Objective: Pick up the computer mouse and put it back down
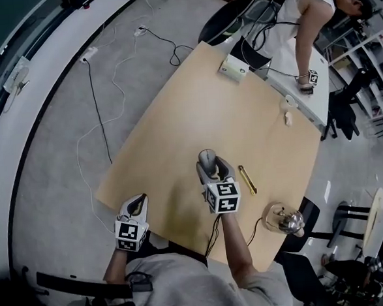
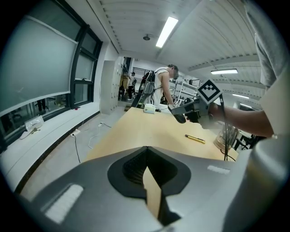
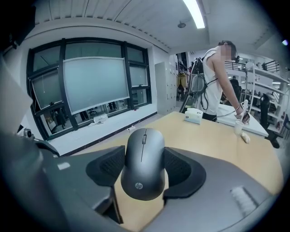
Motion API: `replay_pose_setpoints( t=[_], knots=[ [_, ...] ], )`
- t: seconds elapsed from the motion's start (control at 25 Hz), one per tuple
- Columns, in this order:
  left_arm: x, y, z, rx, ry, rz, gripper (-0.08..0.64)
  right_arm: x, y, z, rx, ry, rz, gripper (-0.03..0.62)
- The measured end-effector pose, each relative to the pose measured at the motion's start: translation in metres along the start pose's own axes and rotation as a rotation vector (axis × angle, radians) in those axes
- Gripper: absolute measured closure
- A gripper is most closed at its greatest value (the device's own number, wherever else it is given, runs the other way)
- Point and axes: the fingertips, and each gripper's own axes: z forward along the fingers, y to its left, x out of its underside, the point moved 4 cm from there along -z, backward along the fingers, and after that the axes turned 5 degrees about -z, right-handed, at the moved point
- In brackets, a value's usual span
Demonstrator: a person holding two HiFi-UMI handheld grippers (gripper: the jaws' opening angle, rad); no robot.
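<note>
Right tool (image 3: pixel 144 164), computer mouse (image 3: pixel 143 174) clamped between its jaws, over wooden table (image 3: pixel 217 138)

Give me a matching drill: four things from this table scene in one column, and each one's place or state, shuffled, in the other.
Things:
1. computer mouse
2. left gripper
3. yellow pen
4. white box

Places or states:
A. at the far edge of the table
B. jaws together, nothing between them
C. clamped between the jaws of the right gripper
D. lying flat on the table beside the right gripper

Pairs: 1-C, 2-B, 3-D, 4-A
</note>
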Motion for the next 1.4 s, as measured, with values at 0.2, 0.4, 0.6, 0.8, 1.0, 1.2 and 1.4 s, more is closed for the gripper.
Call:
replay_pose_setpoints(
  t=[0.2,0.4,0.6,0.8,1.0,1.2,1.4],
  knots=[
    [-0.002,0.006,0.011,-0.01,0.002,-0.016,0.54,-0.005,-0.016,0.045,-0.022,0.021,0.002,0.325],
    [0.0,0.014,0.011,-0.03,0.012,-0.026,0.54,0.008,-0.023,0.083,-0.019,0.064,0.018,0.327],
    [0.003,0.023,0.011,-0.054,0.025,-0.041,0.54,0.018,-0.028,0.108,-0.034,0.108,0.032,0.327],
    [0.004,0.025,0.011,-0.073,0.038,-0.051,0.54,0.024,-0.037,0.128,-0.05,0.129,0.091,0.327],
    [0.012,0.035,0.019,-0.078,0.05,-0.06,0.54,0.029,-0.044,0.156,-0.06,0.143,0.119,0.327],
    [0.011,0.033,0.016,-0.086,0.07,-0.071,0.54,0.033,-0.048,0.167,-0.069,0.17,0.127,0.327],
    [0.018,0.04,0.023,-0.092,0.087,-0.077,0.54,0.044,-0.05,0.189,-0.074,0.199,0.135,0.325]
  ],
)
